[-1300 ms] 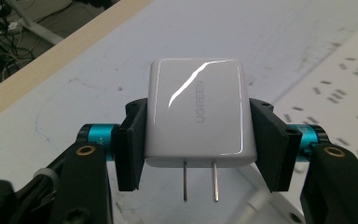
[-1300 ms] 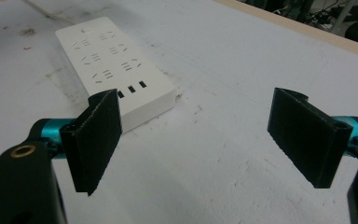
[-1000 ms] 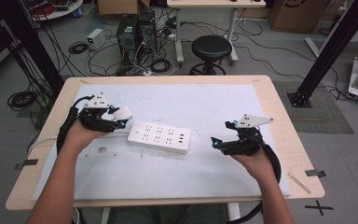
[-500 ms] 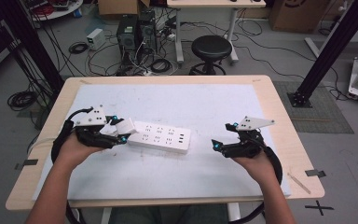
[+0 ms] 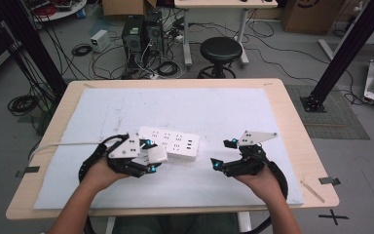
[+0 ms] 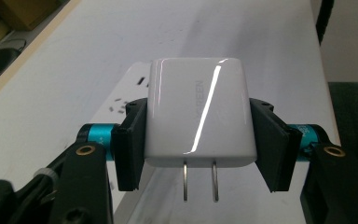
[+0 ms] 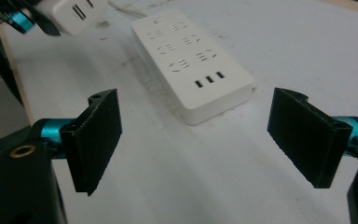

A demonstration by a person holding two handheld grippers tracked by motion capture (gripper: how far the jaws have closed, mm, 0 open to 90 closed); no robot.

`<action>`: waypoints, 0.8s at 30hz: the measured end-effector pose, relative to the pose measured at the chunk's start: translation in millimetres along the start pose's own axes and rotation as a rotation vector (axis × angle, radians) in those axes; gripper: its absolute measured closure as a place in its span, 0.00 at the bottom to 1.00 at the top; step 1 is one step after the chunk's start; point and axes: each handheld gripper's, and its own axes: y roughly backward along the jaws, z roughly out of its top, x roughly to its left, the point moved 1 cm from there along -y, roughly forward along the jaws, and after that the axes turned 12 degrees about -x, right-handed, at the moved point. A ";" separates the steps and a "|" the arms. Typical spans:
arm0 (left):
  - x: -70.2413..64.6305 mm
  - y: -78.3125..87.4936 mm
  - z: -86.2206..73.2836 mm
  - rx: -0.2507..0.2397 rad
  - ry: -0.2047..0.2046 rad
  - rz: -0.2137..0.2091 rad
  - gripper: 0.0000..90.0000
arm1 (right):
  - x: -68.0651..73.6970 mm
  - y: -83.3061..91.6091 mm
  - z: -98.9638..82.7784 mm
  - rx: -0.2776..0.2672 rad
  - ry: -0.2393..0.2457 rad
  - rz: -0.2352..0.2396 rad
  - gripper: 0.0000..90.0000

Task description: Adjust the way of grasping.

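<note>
Your left gripper [image 6: 198,144] has its jaws clamped on the flat sides of a white charger [image 6: 199,119], prongs pointing back toward your hand, with the power strip [image 5: 170,143] on the bench just beyond the jaws. Your right gripper [image 7: 205,140] hangs with its jaws wide apart and empty, the strip's near end lying ahead of them. The glossy charger could slip or twist in that side grip, and with the prongs facing away from the sockets and nothing steadying the strip, pushing in may just shove it along.
</note>
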 end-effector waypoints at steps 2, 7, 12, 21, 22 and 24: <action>-11.9 -10.7 2.3 -0.003 -0.049 -0.001 0.47 | 7.7 -7.2 -2.4 -0.005 -0.026 0.037 0.20; -27.2 -22.1 7.7 -0.015 -0.130 0.022 0.47 | 20.0 -21.1 -7.0 0.003 -0.087 0.124 0.20; -35.6 -27.6 10.7 -0.026 -0.180 0.034 0.47 | 27.0 -35.2 -9.7 -0.014 -0.165 0.201 0.20; -48.6 -35.0 8.7 -0.033 -0.265 0.073 0.47 | 33.2 -57.1 -12.4 -0.049 -0.306 0.312 0.20; -49.8 -35.2 8.7 -0.034 -0.269 0.077 0.47 | 33.7 -58.8 -12.9 -0.047 -0.325 0.318 0.20; -51.3 -36.1 8.7 -0.036 -0.274 0.078 0.47 | 34.5 -62.5 -14.0 -0.047 -0.337 0.326 0.20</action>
